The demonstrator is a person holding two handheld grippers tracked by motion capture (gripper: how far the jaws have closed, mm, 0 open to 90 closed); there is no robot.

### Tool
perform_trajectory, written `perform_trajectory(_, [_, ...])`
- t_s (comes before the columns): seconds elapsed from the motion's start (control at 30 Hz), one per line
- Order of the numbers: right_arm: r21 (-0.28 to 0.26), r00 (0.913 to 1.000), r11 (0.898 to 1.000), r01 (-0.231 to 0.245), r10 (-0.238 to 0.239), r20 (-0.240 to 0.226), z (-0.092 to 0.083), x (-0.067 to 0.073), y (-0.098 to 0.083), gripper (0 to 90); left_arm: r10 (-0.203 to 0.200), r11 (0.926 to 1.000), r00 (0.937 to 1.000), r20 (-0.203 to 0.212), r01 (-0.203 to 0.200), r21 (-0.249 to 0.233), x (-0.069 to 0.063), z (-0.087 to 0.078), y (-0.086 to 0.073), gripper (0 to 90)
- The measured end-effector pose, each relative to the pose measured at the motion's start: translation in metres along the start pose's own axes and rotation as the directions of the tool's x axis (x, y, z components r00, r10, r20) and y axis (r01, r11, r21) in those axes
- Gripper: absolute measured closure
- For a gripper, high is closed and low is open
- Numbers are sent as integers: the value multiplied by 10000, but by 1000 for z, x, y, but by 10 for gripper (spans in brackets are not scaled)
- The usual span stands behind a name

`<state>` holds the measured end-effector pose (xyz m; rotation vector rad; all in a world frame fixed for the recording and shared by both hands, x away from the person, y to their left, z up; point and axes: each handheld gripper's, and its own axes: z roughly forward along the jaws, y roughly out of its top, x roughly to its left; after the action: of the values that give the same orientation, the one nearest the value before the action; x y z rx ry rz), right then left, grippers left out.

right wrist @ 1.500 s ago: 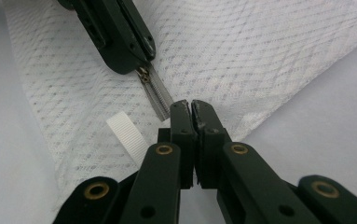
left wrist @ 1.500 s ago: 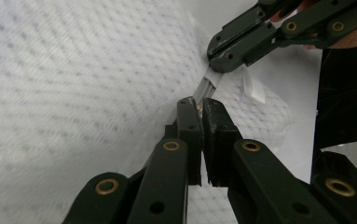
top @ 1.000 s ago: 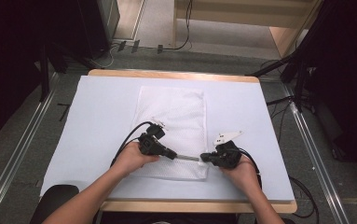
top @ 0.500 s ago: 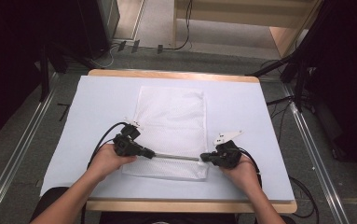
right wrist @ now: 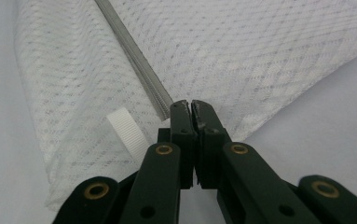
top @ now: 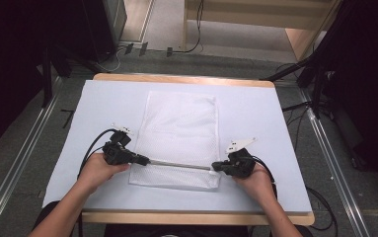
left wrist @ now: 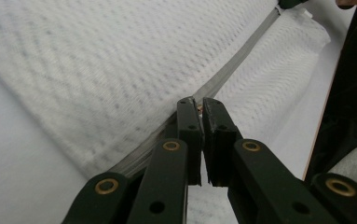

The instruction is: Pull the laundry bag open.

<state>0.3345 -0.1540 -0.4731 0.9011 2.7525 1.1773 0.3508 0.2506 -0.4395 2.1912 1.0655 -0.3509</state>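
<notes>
a white rectangular mesh laundry bag (top: 179, 133) is lying flat at the middle of the white-covered counter (top: 275, 123), its grey zipper (top: 179, 165) running along the near edge. the left hand-held gripper (top: 146, 160) is pinching the zipper's left end with jaws pressed together, seemingly on the slider. the right hand-held gripper (top: 215, 168) is clamping the zipper's right end, beside a white ribbed fabric loop (right wrist: 128, 129).

White mesh laundry bag (top: 181, 133), diamond-weave pattern; grey zipper strip (top: 179, 165) along its near edge. Pale blue-white table cover (top: 102, 108) beneath the bag. Black gripper jaws, brass-coloured rivets.
</notes>
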Motion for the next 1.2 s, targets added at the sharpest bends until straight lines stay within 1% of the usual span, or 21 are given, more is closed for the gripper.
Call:
perform_trajectory(0.03, [14,10000,10000,17,-17,-11,0,0,0,890,-133,9999,9998,-119,132,-53,3,-4,-3,878])
perform_trajectory(0.07, [14,10000,10000,17,-17,-11,0,0,0,890,-133,9999,9998,-119,132,-53,3,-4,-3,878])
perform_trajectory(0.1, [42,10000,10000,-29,29,-47,0,-1,0,890,-242,9997,9996,-142,241,-53,7,-8,-7,878])
perform_trajectory(0.17, [48,9999,10000,-80,81,-71,0,-1,0,890,-306,9995,9995,-66,306,-32,9,-11,-9,878])
perform_trajectory(0.3, [79,9999,9999,-85,86,-129,0,-1,1,890,-415,9991,9990,-172,413,-108,18,-22,-18,878])
perform_trajectory(0.4, [70,9998,10000,-23,25,-177,0,-2,1,891,-795,9966,9961,-394,786,-246,28,-32,-26,878])
perform_trajectory(0.43, [57,9998,10000,12,-11,-182,1,-2,1,891,-969,9948,9947,-356,957,-337,31,-33,-28,878])
perform_trajectory(0.47, [52,9998,10000,17,-16,-187,1,-3,1,891,-1020,9944,9944,-267,1011,-315,34,-33,-30,878])
perform_trajectory(0.5, [65,9998,10000,-25,26,-192,1,-2,2,892,-1064,9940,9939,-290,1055,-303,33,-33,-30,878])
perform_trajectory(0.67, [133,9998,9999,-29,32,-205,1,-2,3,891,-924,9954,9949,-409,912,-305,30,-34,-30,877])
perform_trajectory(0.87, [198,9997,9998,26,-21,-253,2,-3,4,891,-837,9960,9961,-282,828,-330,27,-34,-34,875])
perform_trajectory(0.9, [237,9996,9997,-33,39,-269,1,-3,5,890,-750,9969,9970,-164,746,-236,27,-34,-36,874])
perform_trajectory(0.93, [240,9996,9997,-46,52,-287,1,-4,5,889,-737,9969,9972,-92,734,-285,26,-33,-37,869])
perform_trajectory(0.97, [262,9994,9996,-120,129,-321,1,-4,5,887,-737,9969,9972,-92,734,-285,26,-33,-37,865])
perform_trajectory(1.0, [237,9992,9996,-160,169,-361,1,-4,5,881,-604,9976,9981,-102,600,-349,25,-34,-37,857])
perform_trajectory(1.03, [240,9985,9994,-256,267,-472,1,-6,5,854,-422,9983,9990,-157,415,-419,25,-35,-38,814])
perform_trajectory(1.07, [240,9985,9994,-256,267,-472,1,-6,5,854,-338,9980,9994,-96,332,-547,24,-36,-37,814])
perform_trajectory(1.1, [292,9947,9982,-524,548,-873,1,-9,7,799,-206,9970,9998,-56,201,-741,23,-37,-37,731])
perform_trajectory(1.13, [237,9948,9986,-472,491,-894,0,-10,8,787,38,9956,9996,-267,-63,-937,22,-40,-37,702])
perform_trajectory(1.17, [237,9948,9986,-472,491,-894,0,-10,8,787,38,9956,9996,-267,-63,-937,22,-40,-37,687])
perform_trajectory(1.2, [41,9961,9992,-391,393,-785,-3,-10,10,740,127,9952,9992,-383,-164,-963,21,-41,-37,665])
